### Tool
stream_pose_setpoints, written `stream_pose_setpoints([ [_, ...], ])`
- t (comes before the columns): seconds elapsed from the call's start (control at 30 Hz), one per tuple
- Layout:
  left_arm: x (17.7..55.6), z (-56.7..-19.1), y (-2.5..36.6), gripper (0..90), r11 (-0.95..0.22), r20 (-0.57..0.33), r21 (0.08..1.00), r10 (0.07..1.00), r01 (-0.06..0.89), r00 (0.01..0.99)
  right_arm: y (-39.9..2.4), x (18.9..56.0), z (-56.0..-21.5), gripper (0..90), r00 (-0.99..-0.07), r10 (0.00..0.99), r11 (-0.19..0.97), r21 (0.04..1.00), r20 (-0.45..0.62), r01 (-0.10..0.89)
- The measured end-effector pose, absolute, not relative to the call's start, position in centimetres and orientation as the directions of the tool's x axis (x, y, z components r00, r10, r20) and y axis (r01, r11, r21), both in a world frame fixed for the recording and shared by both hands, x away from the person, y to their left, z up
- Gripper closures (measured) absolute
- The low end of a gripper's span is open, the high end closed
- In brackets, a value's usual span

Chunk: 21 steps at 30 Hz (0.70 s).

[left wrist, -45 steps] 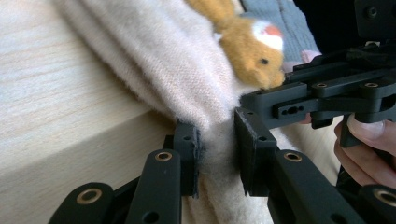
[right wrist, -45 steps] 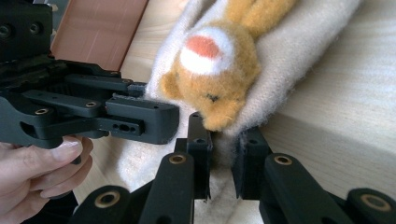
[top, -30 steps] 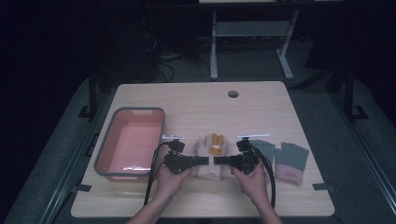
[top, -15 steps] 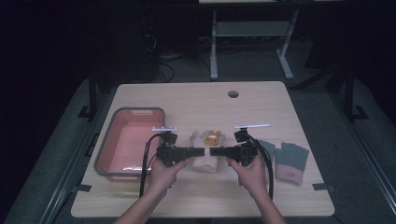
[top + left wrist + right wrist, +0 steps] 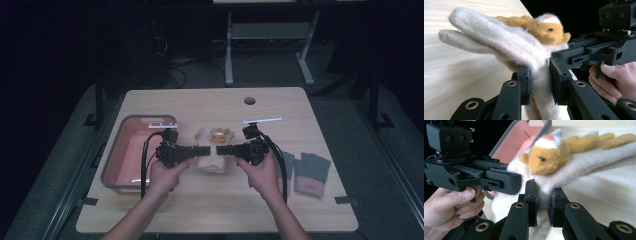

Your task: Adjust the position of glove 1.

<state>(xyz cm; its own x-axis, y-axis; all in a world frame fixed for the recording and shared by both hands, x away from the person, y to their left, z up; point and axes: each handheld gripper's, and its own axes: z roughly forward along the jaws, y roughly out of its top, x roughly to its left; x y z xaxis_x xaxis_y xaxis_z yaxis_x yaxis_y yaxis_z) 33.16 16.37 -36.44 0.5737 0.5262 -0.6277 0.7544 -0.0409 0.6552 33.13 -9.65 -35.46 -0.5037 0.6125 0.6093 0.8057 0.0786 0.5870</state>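
Note:
A cream knitted glove [image 5: 212,159] with an orange plush animal [image 5: 219,136] on its back hangs just above the table centre, held from both sides. My left gripper [image 5: 202,151] is shut on the glove's cuff edge [image 5: 539,82], and its black pads pinch the wool. From the opposite side my right gripper [image 5: 223,149] is shut on the same glove [image 5: 544,192]. The glove's fingers [image 5: 476,30] point away, toward the table's far side. The plush animal's face [image 5: 544,157] lies close above the right gripper's jaws.
A pink bin with a grey rim [image 5: 131,150] stands at the table's left. A pair of grey gloves with pink cuffs [image 5: 305,172] lies at the right. The wooden table [image 5: 210,105] has a round hole [image 5: 249,100] near its far edge.
Both hands have risen and moved a little away from the person, lifting the cream glove off the table between the two grippers. Both grips stayed shut.

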Motion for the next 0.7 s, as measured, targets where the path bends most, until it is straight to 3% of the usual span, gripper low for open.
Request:
stream_pose_setpoints([
  [0.7, 34.8, -33.7, 20.4, 71.5, -0.005, -0.631, 0.662, 0.537, 0.750, 0.560, -5.8, 35.8, -32.5, 79.7, -0.547, 0.581, 0.121, 0.601, 0.602, 0.790],
])
